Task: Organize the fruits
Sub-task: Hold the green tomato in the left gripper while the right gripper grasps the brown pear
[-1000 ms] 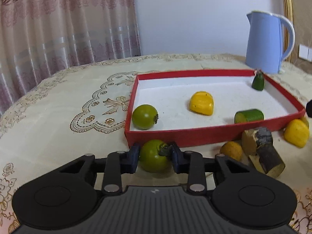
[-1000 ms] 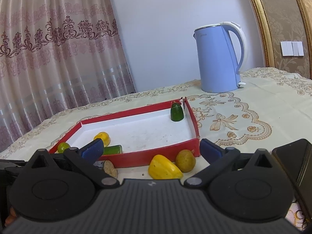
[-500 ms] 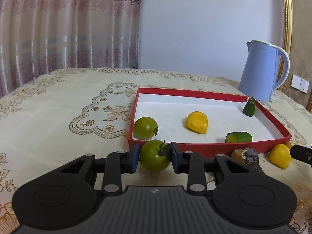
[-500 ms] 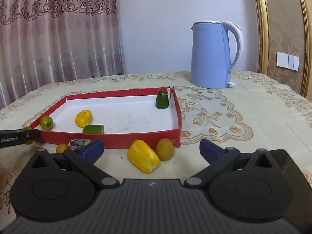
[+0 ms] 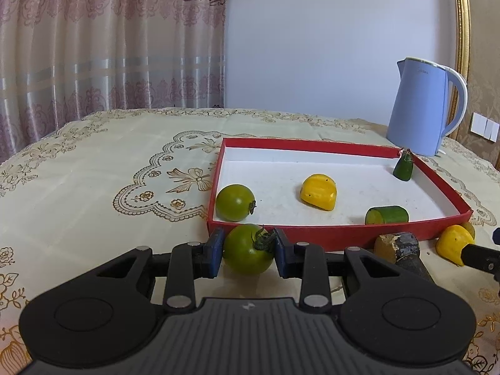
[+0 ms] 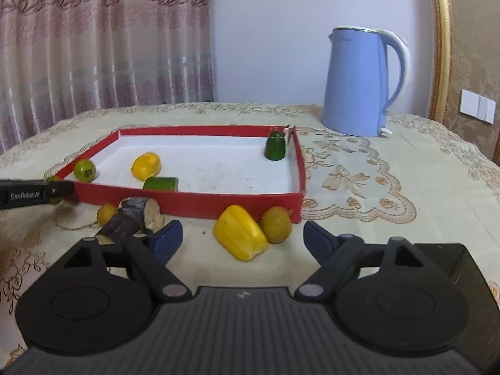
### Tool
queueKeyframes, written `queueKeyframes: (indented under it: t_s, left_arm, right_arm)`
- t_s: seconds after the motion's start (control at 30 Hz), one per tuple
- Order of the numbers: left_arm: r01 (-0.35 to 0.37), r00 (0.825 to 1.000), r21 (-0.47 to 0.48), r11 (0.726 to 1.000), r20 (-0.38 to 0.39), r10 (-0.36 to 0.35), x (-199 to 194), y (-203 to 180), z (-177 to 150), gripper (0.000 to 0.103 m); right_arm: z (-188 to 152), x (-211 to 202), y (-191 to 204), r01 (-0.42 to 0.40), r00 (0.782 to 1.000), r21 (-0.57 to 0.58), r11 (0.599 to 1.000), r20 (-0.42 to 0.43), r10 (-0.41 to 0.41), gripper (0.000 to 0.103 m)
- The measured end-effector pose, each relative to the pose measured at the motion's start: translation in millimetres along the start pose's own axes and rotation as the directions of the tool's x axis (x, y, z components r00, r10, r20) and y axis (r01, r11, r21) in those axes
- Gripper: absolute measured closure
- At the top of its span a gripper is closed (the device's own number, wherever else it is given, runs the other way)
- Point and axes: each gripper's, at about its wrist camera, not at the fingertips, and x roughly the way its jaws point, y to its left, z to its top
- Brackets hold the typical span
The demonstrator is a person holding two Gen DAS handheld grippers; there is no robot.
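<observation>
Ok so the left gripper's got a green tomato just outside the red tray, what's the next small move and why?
Probably lift the green tomato over the near wall of the red tray and set it in the bare patch right of the other green tomato. The left gripper is already shut on it, and only that low wall stands between it and the tray floor.

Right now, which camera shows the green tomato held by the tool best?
The left wrist view: the tomato sits close and whole, clamped between the left tool pads, stem visible. In the right wrist view that tool's finger covers almost all of it.
</observation>
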Motion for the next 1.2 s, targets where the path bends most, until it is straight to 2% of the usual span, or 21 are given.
queueKeyframes:
  t_s: [0.13, 0.23, 0.33, 0.43, 0.6, 0.67, 0.7, 0.73, 0.77, 0.8, 0.9, 0.93, 1.0, 1.03, 1.1, 1.2]
  left_arm:
    - [-0.002, 1.0, 0.002, 1.0, 0.0, 0.002, 0, 1, 0, 0.07]
    - [-0.002, 1.0, 0.002, 1.0, 0.0, 0.002, 0, 0, 0, 0.07]
    - [-0.001, 1.0, 0.002, 1.0, -0.001, 0.001, 0, 1, 0, 0.07]
    - [-0.002, 1.0, 0.002, 1.0, -0.001, 0.002, 1, 1, -1, 0.07]
    - [-0.003, 1.0, 0.003, 1.0, -0.001, 0.003, 1, 0, -1, 0.07]
    - [-0.004, 1.0, 0.002, 1.0, -0.002, 0.004, 1, 0, -1, 0.07]
    - [-0.004, 1.0, 0.0, 1.0, -0.002, 0.004, 1, 1, -1, 0.07]
    - [-0.006, 1.0, 0.0, 1.0, -0.003, 0.006, 1, 1, -2, 0.07]
    - [-0.006, 1.0, 0.002, 1.0, -0.004, 0.006, 1, 1, -2, 0.07]
    - [-0.005, 1.0, 0.001, 1.0, -0.003, 0.005, 1, 1, -2, 0.07]
    - [-0.006, 1.0, -0.001, 1.0, -0.003, 0.006, 2, 0, -2, 0.07]
    - [-0.005, 1.0, 0.0, 1.0, -0.003, 0.005, 2, 0, -2, 0.07]
    - [-0.006, 1.0, 0.001, 1.0, -0.003, 0.006, 2, 0, -2, 0.07]
    - [-0.006, 1.0, 0.001, 1.0, -0.003, 0.006, 2, 0, -2, 0.07]
    - [-0.007, 1.0, 0.0, 1.0, -0.003, 0.007, 2, 0, -2, 0.07]
    - [-0.006, 1.0, 0.0, 1.0, -0.003, 0.006, 2, 0, -2, 0.07]
  right_arm:
    - [0, 4, 4, -0.016, 1.0, -0.019, 1.0, -0.018, 0.016, 0.028]
    - [2, 6, -5, -0.005, 1.0, 0.039, 0.999, -0.015, 0.006, 0.029]
    - [6, 5, -15, 0.078, 0.997, 0.064, 0.995, 0.012, -0.079, 0.03]
    - [10, 5, -21, 0.181, 0.983, 0.06, 0.982, 0.013, -0.182, 0.03]
    - [7, 16, -27, 0.233, 0.972, 0.029, 0.972, -0.036, -0.232, 0.027]
    - [5, 16, -25, 0.215, 0.976, 0.025, 0.976, -0.039, -0.214, 0.027]
    - [6, 13, -24, 0.165, 0.986, 0.029, 0.986, -0.037, -0.164, 0.027]
    - [6, 9, -25, 0.068, 0.997, 0.049, 0.996, -0.035, -0.066, 0.027]
    - [7, 5, -25, -0.001, 1.0, 0.071, 0.997, -0.029, 0.003, 0.027]
    - [8, 2, -25, -0.015, 1.0, 0.08, 0.997, -0.02, 0.017, 0.026]
    - [11, 5, -19, 0.117, 0.993, 0.012, 0.993, -0.012, -0.117, 0.026]
    - [11, 8, -20, 0.125, 0.992, 0.01, 0.992, -0.022, -0.124, 0.027]
    - [11, 11, -26, 0.095, 0.995, 0.044, 0.995, -0.04, -0.093, 0.035]
    - [12, 13, -27, 0.086, 0.996, 0.055, 0.995, -0.044, -0.083, 0.035]
    - [12, 19, -30, 0.09, 0.994, 0.057, 0.994, -0.062, -0.086, 0.044]
    - [11, 23, -36, 0.096, 0.993, 0.069, 0.993, -0.078, -0.091, 0.049]
